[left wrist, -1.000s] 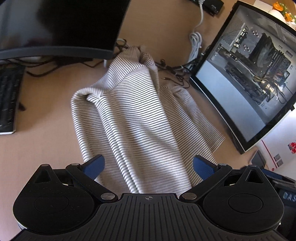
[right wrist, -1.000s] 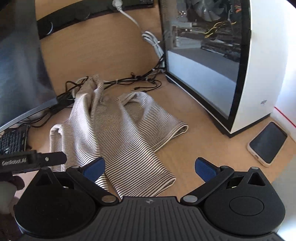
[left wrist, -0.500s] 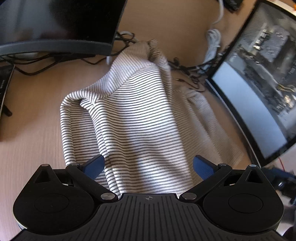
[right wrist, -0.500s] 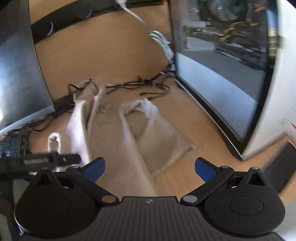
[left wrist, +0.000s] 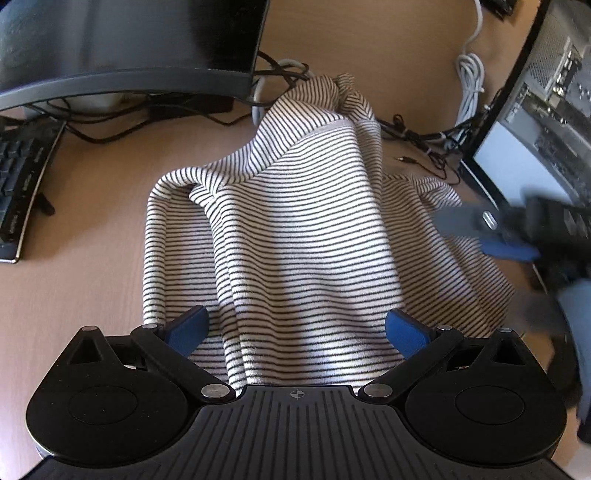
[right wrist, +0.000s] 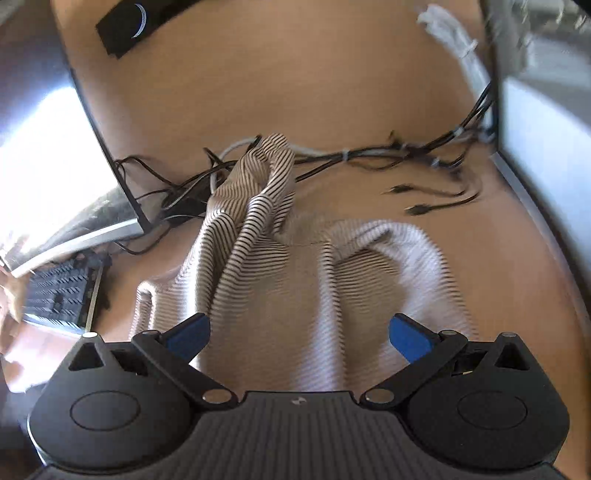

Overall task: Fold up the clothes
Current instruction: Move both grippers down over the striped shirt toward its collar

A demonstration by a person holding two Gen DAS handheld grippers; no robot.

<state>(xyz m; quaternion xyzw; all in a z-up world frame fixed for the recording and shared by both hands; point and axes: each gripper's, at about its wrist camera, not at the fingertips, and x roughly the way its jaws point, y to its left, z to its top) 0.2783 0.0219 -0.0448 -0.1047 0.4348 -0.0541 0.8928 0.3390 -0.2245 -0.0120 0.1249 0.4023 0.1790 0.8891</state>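
A white garment with thin dark stripes (left wrist: 295, 229) lies rumpled on the wooden desk (left wrist: 74, 295), its far end bunched up near the cables. My left gripper (left wrist: 295, 330) is open just above its near hem, blue pads wide apart over the cloth. The same striped garment (right wrist: 295, 288) fills the middle of the right wrist view. My right gripper (right wrist: 297, 332) is open over it with nothing held. The right gripper (left wrist: 498, 240) also shows blurred at the right edge of the left wrist view, over the cloth's right side.
A curved monitor (left wrist: 129, 44) stands at the back left with a keyboard (left wrist: 26, 184) beside it. A tangle of cables (right wrist: 369, 158) runs behind the garment. A glass-sided computer case (left wrist: 546, 122) stands on the right. A black bar (right wrist: 136, 26) lies at the desk's far edge.
Both grippers have moved forward and lower over the garment, which now fills more of each view. The right gripper has swung left and entered the left wrist view. Both stay open.
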